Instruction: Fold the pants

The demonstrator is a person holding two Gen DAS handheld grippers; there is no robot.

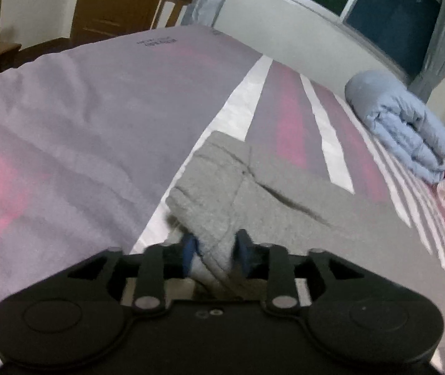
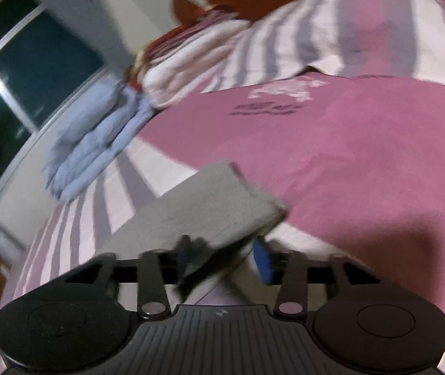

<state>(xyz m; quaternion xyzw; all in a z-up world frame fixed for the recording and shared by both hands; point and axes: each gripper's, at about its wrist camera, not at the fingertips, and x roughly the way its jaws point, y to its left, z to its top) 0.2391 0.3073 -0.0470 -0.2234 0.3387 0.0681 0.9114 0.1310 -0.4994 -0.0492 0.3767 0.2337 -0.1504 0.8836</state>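
Two grippers hold the grey pants at once, which suggests a fold is being carried, not started. The left gripper has its blue pads pinched on a thick bunched edge of the cloth, probably the waistband end, where seams and a pocket line show. The right gripper has a flat end of the same pants lying between its pads; the view is blurred, and there looks to be a gap beside the right-hand pad, so I cannot tell whether it truly clamps or only straddles the fabric.

My reading is that one end is being lifted to lay over the other. The next move calls for both grippers to travel together at the same height, keeping the held edge taut so the fabric lands square on the part below, then letting go only once the edges line up.

These pants are a soft, thick, heathered grey knit, like sweatpants, lying on the bed cover near the edge closest to the cameras, across its white stripes. In the right wrist view the far end looks neat, straight-edged and already doubled over. A folded blue quilt sits well apart, toward the window-side edge of the bed.
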